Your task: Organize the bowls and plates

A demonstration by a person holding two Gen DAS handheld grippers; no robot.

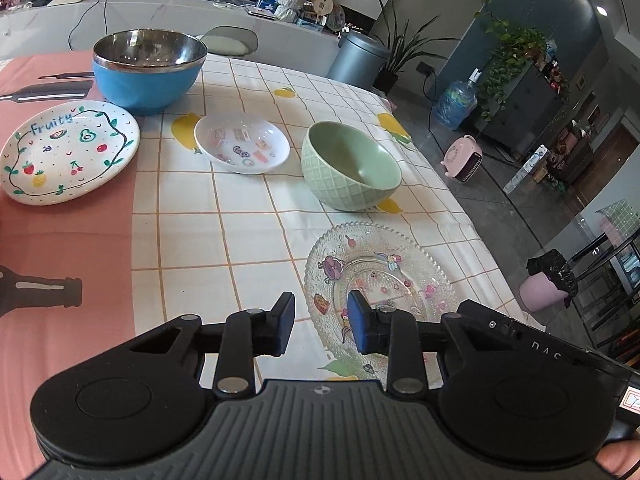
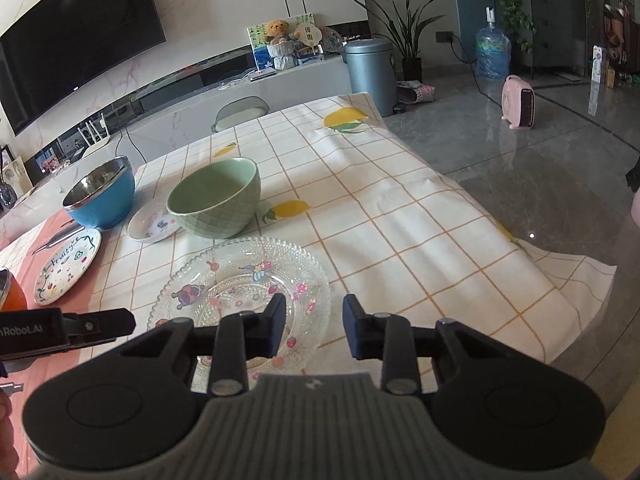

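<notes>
While both grippers, left [image 1: 321, 328] and right [image 2: 314, 328], hover spread and empty: glass plate [image 1: 380, 280] nearest; green bowl [image 1: 351, 166], small white dish [image 1: 242, 144], blue steel bowl [image 1: 146, 68], "Fruity" plate [image 1: 68, 152] beyond.

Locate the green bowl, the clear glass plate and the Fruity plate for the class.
green bowl [image 1: 352, 168], left wrist view, on its inner wall.
clear glass plate [image 2: 240, 276], right wrist view, on its patterned centre.
Fruity plate [image 1: 68, 152], left wrist view, on its painted face.
</notes>
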